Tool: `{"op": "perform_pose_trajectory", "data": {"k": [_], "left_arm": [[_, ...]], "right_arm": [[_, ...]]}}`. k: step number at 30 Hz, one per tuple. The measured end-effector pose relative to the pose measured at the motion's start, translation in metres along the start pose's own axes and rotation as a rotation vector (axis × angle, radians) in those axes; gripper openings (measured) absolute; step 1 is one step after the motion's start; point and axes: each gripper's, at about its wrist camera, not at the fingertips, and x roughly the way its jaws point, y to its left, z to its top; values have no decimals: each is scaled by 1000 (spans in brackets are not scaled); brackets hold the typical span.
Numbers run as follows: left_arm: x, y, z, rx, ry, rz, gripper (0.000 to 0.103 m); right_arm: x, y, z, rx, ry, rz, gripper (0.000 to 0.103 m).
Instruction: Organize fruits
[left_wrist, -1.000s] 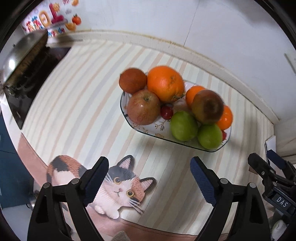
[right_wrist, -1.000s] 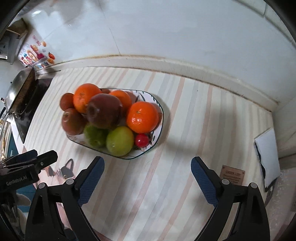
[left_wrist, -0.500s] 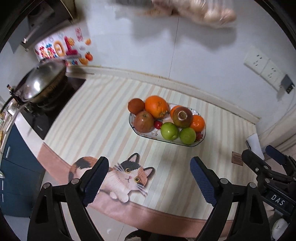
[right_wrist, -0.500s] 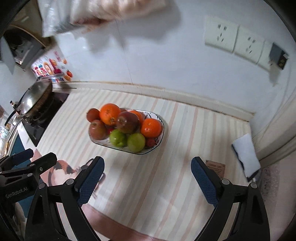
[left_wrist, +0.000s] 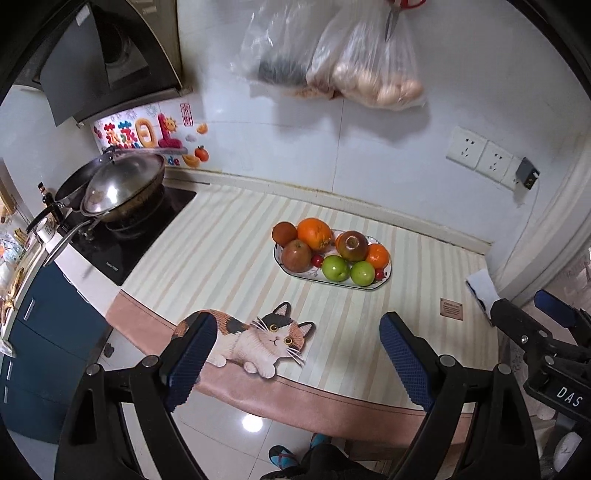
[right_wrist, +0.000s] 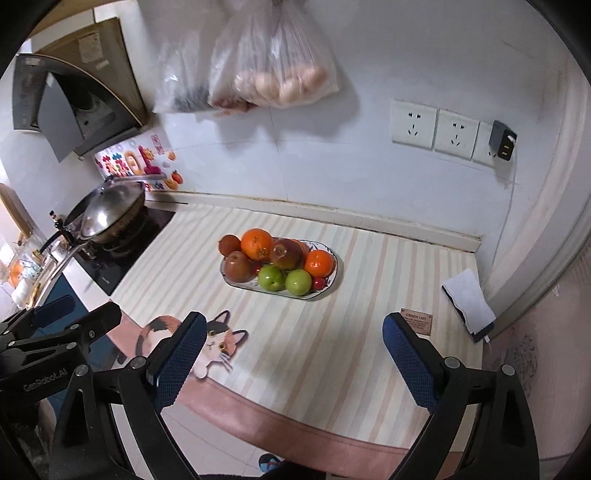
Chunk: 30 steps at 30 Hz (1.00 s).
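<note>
Both claws have drawn back and up from the fruit since a second ago, so the plate looks smaller and the wall bags have come into view.

Left wrist view: the left claw (left_wrist: 295, 354) stands wide open and empty over the table (left_wrist: 229, 258) edge. The plate of fruit (left_wrist: 331, 258) sits mid-table, beyond a cat mat (left_wrist: 255, 338).

Right wrist view: the right claw (right_wrist: 293, 354) gapes equally wide, holding nothing. The plate of fruit (right_wrist: 279, 264) lies well ahead, left of centre, with a white cloth (right_wrist: 467, 299) far right.

White tiled wall (left_wrist: 280, 155), striped counter (left_wrist: 229, 258), wok (left_wrist: 122, 186), glossy floor (left_wrist: 221, 421)
</note>
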Motion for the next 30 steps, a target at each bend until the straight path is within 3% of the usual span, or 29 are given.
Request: {"op": "perform_pose_trajectory", "data": {"k": [8,13,22,25,30], "left_arm": [[-35,5,-13,-1,-50,-4,90],[-40,6,-17,-3,-55,-3,90],[-37,5,-14,-6,-58,6,90],[-31,3,-12,-8,-50,-4,102],[-8,0,0,-16,-41,19,102]], "right_arm": [[-43,14,-10,-18,-58,-2,98],[-49,17,-12,-24,-54,1,98],[-44,15,-10,-19,-50,13,101],[-31,11,-3,-19,-45,7,101],[-4,6,7,-18,-37,4,101]]}}
